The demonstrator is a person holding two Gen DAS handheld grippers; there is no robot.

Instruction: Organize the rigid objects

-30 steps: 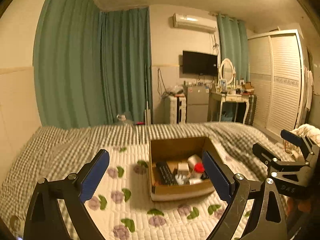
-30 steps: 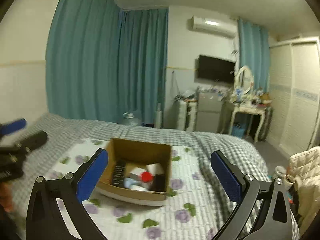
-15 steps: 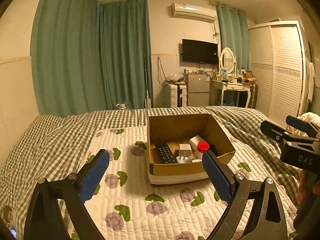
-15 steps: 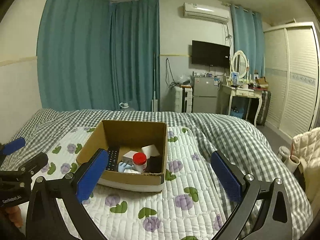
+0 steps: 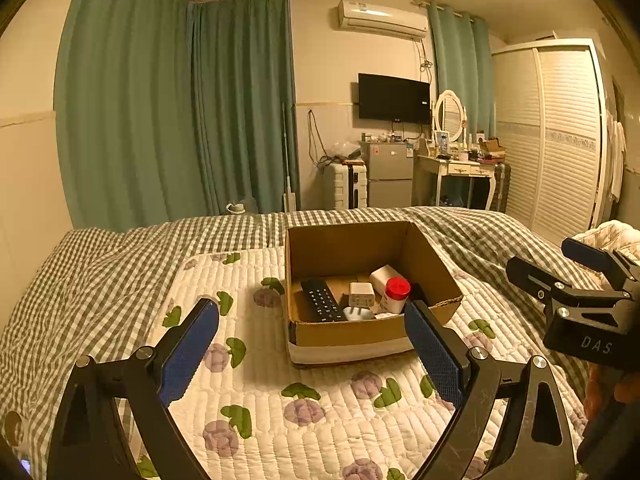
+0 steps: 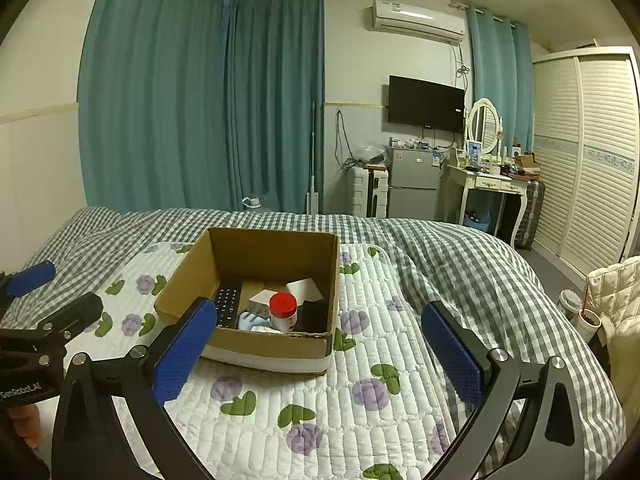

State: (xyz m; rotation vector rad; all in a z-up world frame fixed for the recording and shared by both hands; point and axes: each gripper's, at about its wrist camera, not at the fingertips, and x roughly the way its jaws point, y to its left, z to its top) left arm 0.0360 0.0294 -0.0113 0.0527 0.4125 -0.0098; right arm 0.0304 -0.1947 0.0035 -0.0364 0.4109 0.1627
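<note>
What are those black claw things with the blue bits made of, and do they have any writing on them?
Both look alike: the left gripper and right gripper have black angular frames, silver screws and textured blue pads. White lettering reads "DAS" on the right one, "GenRobot.AI" on the left.

A big bed [image 5: 100, 272] has a blanket with small gray and white squares. A white quilted mat [image 5: 320, 408] with purple flowers and green leaves lies on top of the blanket. An open cardboard box [image 5: 352, 332] sits on the mat, toward its far end.

Open-topped box [image 5: 352, 332], walls all round.
</note>
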